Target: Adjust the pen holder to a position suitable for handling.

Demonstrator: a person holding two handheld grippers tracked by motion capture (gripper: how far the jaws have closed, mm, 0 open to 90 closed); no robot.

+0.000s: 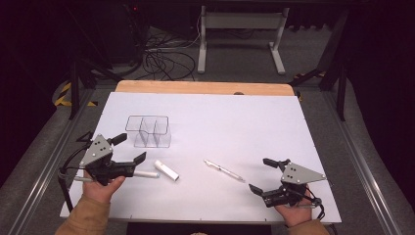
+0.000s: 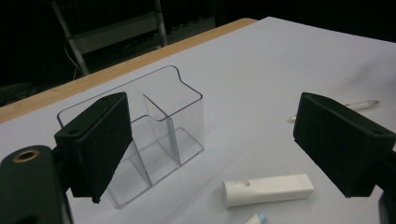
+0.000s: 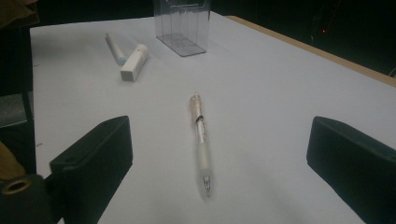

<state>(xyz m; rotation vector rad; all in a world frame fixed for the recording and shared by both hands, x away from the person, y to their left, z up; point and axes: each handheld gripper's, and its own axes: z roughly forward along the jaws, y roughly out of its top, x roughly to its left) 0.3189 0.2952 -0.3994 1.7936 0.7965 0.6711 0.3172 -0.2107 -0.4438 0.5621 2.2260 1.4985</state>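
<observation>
Left gripper point(image 1: 128, 148) beside the clear organizer point(image 1: 148, 130), jaws wide and empty: risks knocking it over. White stick point(image 1: 166, 170) just in front of the organizer. Pen point(image 1: 224, 171) right of it, ahead of the right gripper point(image 1: 261, 174), jaws open: may roll if nudged.

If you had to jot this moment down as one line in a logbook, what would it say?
left gripper: open, holding nothing | right gripper: open, facing pen | clear organizer: no items in it | white tube: lying on table
</observation>
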